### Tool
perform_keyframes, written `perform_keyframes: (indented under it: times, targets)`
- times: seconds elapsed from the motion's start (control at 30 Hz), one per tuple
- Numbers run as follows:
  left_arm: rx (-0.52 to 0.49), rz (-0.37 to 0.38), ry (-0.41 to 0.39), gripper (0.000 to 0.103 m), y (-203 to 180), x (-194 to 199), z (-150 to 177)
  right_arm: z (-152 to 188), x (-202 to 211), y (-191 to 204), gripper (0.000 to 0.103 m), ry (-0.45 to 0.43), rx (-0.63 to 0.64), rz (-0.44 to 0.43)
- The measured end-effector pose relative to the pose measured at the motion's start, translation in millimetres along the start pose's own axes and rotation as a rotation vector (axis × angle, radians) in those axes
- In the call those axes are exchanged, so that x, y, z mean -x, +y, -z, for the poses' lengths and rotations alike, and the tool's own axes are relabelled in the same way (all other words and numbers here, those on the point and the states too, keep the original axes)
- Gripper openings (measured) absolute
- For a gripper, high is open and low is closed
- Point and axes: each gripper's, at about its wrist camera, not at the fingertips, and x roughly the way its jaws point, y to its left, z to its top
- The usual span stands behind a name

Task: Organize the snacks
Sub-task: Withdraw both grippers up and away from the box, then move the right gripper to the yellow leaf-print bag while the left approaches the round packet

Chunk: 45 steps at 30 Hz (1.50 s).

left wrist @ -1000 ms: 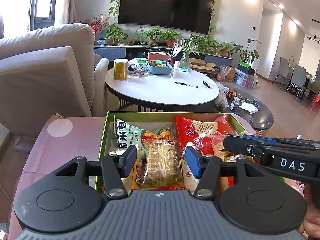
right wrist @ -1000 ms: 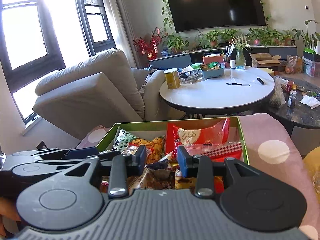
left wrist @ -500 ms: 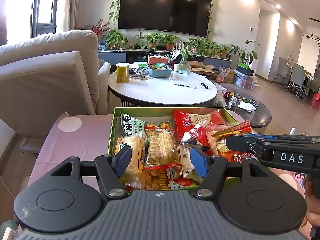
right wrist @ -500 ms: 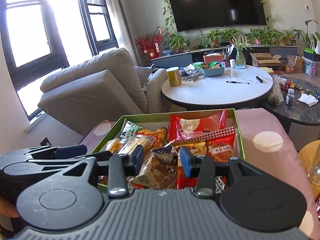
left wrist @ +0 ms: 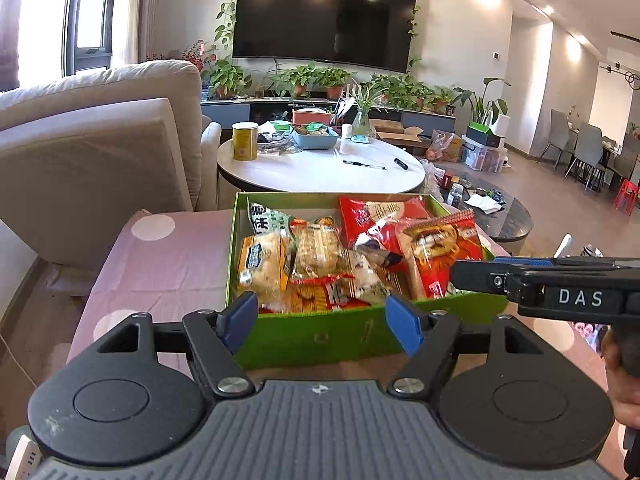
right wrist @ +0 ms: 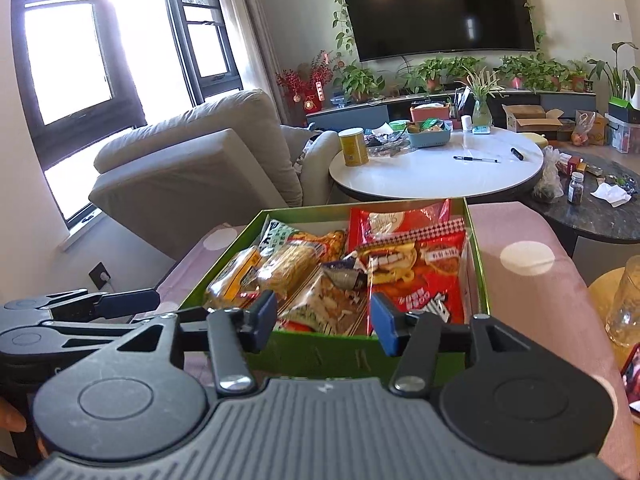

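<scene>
A green box [left wrist: 320, 336] full of snack packets sits on a pink dotted cloth. Inside lie a yellow packet [left wrist: 260, 264], a clear cracker packet [left wrist: 316, 248] and a red packet [left wrist: 440, 252]. My left gripper [left wrist: 322, 316] hovers just before the box's near wall, its jaws opening with nothing between them. My right gripper [right wrist: 323, 316] stands open before the same wall [right wrist: 320, 352], also holding nothing. In the left wrist view its tip [left wrist: 480, 276] reaches over the box's right front corner. The red packet [right wrist: 420, 276] lies right of a grey-tipped packet [right wrist: 328, 304].
The pink dotted cloth [left wrist: 168, 264] covers the surface under the box. A grey sofa [left wrist: 92, 152] stands at the left. Behind the box is a round white table [left wrist: 320, 168] with a yellow can [left wrist: 245, 142]. A glass [right wrist: 626, 304] stands at the right.
Both grippers have drawn back from over the snacks to the box's near side. The left jaws have spread wider; the right jaws have parted a little.
</scene>
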Motion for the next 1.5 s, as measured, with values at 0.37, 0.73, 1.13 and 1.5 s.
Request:
perform_keyframes:
  times: [0.37,0.73,1.13,1.5]
  targets:
    - [-0.011,0.018,0.02,0.069,1.2,26.2,27.5,22.5,16.1,11.4,0.061,0.032,0.019,-0.001]
    - [-0.03,0.04,0.042,0.071,-1.0,50.7,53.7,42.9,23.7,19.3,0.062,0.067,0.012,0.007]
    - [-0.051,0.062,0.067,0.072,-2.0,67.0,75.7,54.6,33.6,27.8,0.067,0.083,0.015,0.008]
    - [-0.121,0.112,0.123,0.072,-5.4,82.4,102.5,56.2,39.6,31.0,0.067,0.076,0.014,0.009]
